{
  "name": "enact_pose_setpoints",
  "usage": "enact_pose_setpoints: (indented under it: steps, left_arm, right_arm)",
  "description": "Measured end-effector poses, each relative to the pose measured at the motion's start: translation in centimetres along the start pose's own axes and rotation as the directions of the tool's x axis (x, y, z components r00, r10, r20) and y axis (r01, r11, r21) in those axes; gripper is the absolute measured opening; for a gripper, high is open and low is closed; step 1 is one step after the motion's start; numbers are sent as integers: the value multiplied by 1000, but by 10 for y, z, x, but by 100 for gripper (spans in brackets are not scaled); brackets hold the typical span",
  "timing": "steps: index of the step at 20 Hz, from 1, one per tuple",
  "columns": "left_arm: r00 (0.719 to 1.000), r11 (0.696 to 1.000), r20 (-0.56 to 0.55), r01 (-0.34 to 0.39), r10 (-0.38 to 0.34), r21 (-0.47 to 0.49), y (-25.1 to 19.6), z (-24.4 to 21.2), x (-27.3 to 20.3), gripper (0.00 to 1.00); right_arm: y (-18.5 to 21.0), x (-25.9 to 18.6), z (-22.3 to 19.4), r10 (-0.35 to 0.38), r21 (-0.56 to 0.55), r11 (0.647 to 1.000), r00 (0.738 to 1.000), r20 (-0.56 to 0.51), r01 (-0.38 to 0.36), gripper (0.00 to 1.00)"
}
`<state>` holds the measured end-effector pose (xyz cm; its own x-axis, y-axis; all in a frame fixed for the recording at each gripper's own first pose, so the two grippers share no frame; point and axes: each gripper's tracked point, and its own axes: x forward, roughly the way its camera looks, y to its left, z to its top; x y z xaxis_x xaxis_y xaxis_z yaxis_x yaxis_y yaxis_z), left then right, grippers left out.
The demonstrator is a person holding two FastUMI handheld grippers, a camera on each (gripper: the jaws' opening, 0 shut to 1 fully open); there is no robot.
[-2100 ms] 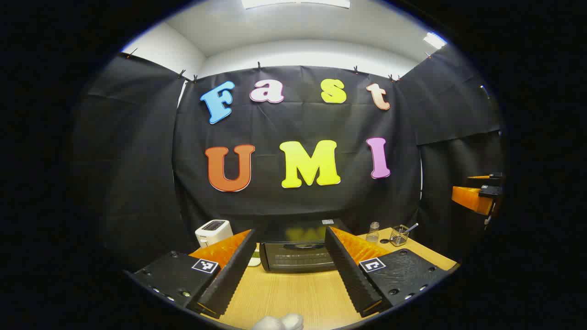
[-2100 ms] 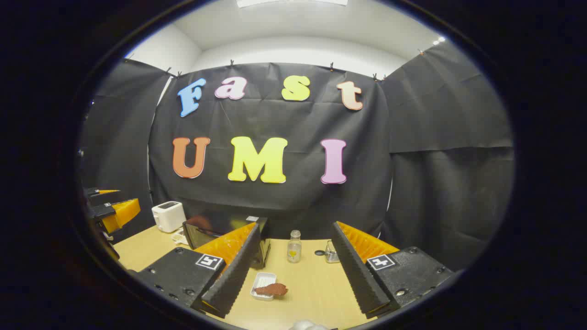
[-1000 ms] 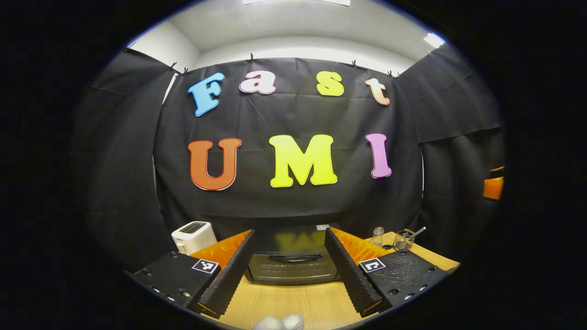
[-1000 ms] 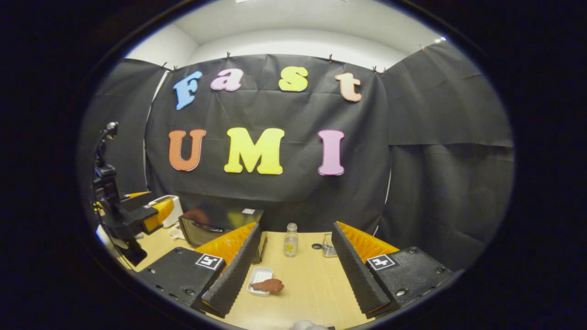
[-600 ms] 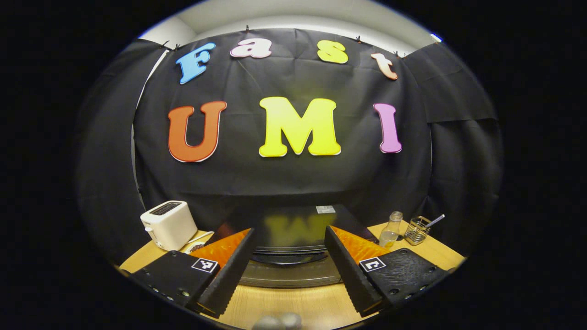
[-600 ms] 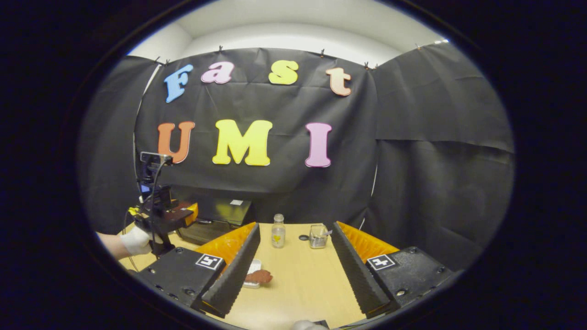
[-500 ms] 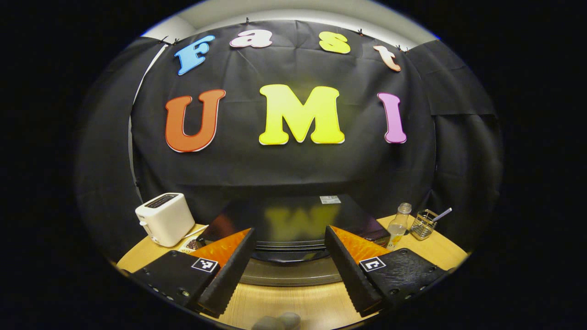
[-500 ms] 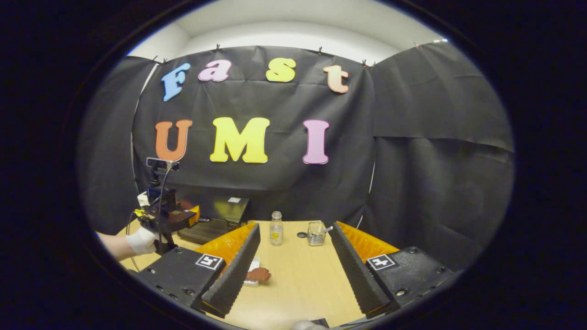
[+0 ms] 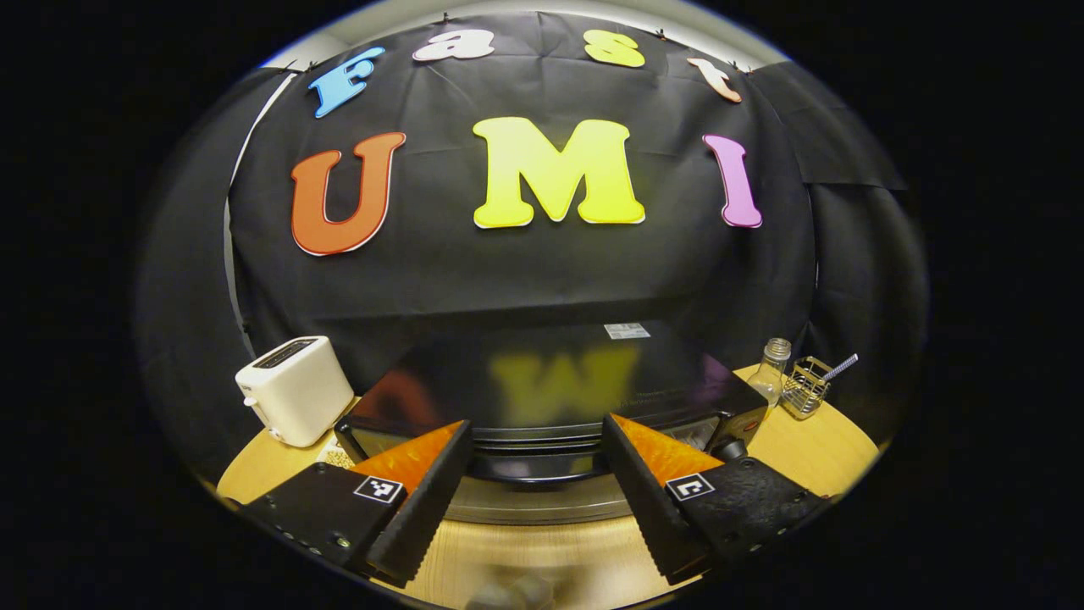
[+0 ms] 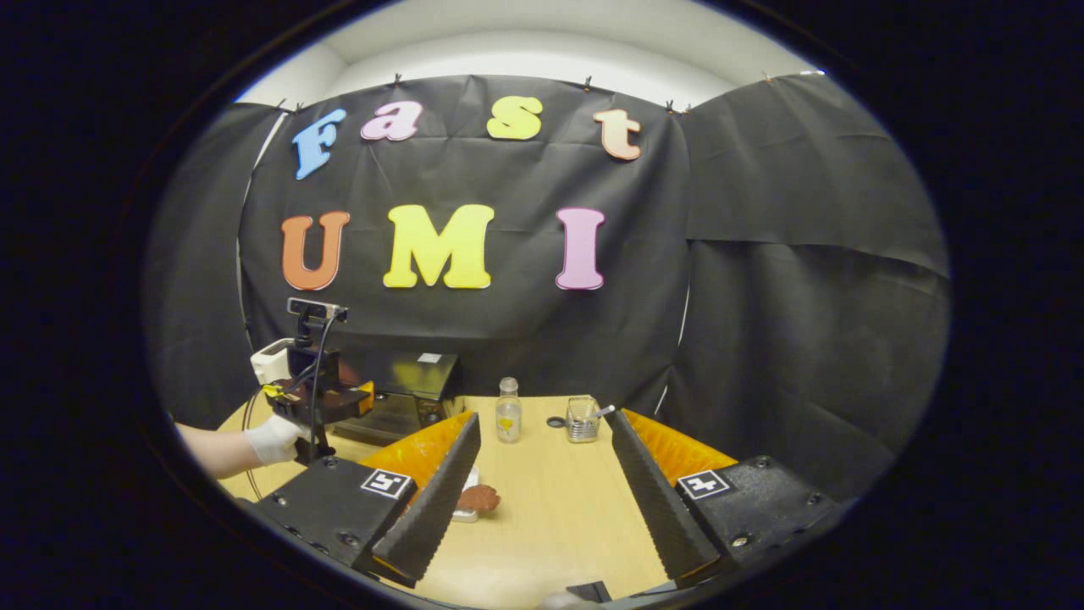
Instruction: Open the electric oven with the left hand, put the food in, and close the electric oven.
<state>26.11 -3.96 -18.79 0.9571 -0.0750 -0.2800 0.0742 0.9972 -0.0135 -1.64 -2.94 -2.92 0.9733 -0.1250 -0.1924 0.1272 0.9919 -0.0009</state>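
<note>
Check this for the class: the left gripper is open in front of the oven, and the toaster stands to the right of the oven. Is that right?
One detail is wrong. In the left gripper view the toaster stands to the left of the oven, not the right. The left gripper is indeed open in front of the oven.

Both grippers have their jaws spread wide: the left gripper [image 9: 529, 508], held by a gloved hand [image 10: 273, 439], and the right gripper [image 10: 542, 517].

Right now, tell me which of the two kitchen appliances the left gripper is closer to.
The black oven, straight ahead between the left gripper's fingers; the white toaster sits off to its side.
</note>
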Motion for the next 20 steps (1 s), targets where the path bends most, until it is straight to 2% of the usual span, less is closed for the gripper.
enact_pose_setpoints:
  steps: [7, 15, 20]
  left_arm:
    - [1000, 1000, -20, 23, -23, 0, -2, -15, -32, 97]
    - [996, 1000, -91, 21, -22, -5, 0, -78, -90, 97]
    - [990, 1000, -141, 22, -22, 1, -3, -118, -106, 97]
  right_arm:
    - [7, -8, -1, 24, 5, 1000, 1000, 4, -24, 99]
    - [10, -20, -25, 58, -5, 998, 998, -33, -59, 99]
    - [7, -25, -43, 65, -17, 998, 996, -66, -66, 99]
